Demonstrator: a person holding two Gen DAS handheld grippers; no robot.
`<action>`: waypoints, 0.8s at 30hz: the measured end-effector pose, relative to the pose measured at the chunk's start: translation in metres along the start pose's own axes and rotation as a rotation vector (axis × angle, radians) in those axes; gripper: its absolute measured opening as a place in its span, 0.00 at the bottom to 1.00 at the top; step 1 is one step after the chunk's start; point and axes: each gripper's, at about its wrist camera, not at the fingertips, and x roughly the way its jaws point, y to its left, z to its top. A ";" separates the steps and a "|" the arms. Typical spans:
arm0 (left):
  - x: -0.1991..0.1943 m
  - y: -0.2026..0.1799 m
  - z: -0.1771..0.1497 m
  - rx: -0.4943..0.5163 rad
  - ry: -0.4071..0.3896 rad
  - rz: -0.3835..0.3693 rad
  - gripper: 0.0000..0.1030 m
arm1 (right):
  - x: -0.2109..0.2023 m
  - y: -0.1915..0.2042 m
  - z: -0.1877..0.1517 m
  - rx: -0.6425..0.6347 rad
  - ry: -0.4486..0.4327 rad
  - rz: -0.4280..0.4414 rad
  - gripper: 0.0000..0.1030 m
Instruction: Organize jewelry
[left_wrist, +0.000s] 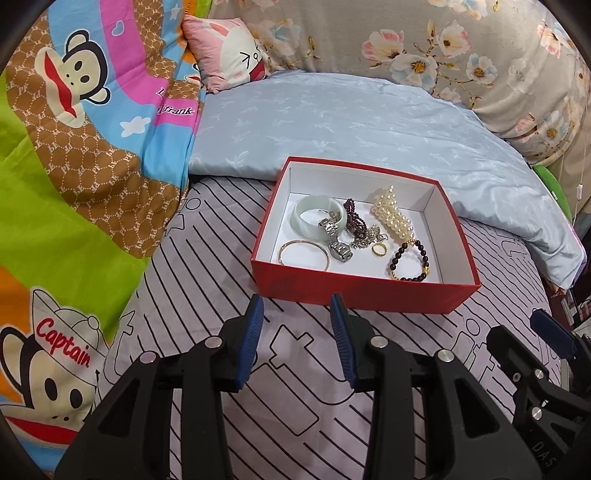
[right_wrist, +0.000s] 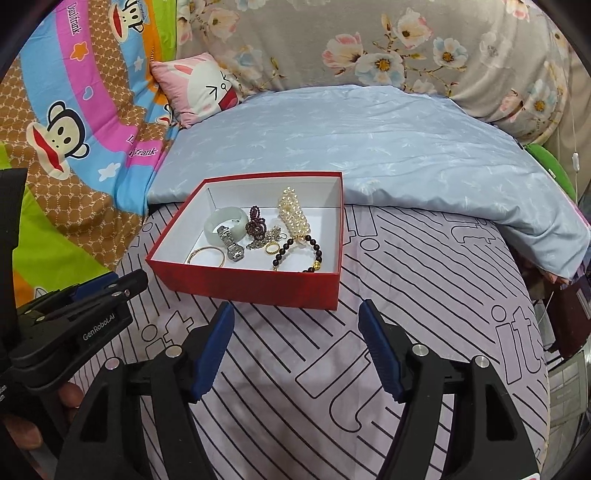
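Observation:
A red box (left_wrist: 354, 288) (right_wrist: 258, 288) with a white inside sits on the striped bed sheet. In it lie a pale green bangle (left_wrist: 314, 218) (right_wrist: 225, 221), a silver watch (left_wrist: 336, 243) (right_wrist: 232, 243), a thin gold bangle (left_wrist: 304, 253) (right_wrist: 207, 254), dark red beads (left_wrist: 354, 218) (right_wrist: 256, 223), a pearl bracelet (left_wrist: 393, 216) (right_wrist: 293, 214), a gold ring (left_wrist: 379, 249) (right_wrist: 272, 248) and a black bead bracelet (left_wrist: 410, 262) (right_wrist: 299, 254). My left gripper (left_wrist: 297, 308) is open and empty just in front of the box. My right gripper (right_wrist: 297, 312), open wider, holds nothing near the box's front wall.
A light blue quilt (left_wrist: 369, 133) (right_wrist: 369, 147) lies behind the box, with a floral cover (left_wrist: 443, 44) behind it. A cartoon monkey blanket (left_wrist: 74, 147) and a pink rabbit pillow (left_wrist: 229, 51) fill the left. The bed drops off at the right edge.

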 end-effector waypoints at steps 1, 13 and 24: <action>-0.001 0.000 -0.001 0.000 0.000 0.004 0.35 | -0.001 0.000 0.000 -0.001 -0.001 -0.002 0.69; -0.018 0.002 -0.018 0.000 -0.019 0.032 0.62 | -0.008 0.005 -0.008 0.001 -0.006 -0.017 0.78; -0.023 -0.003 -0.026 -0.010 -0.019 0.053 0.80 | -0.008 -0.004 -0.014 0.042 -0.010 -0.029 0.83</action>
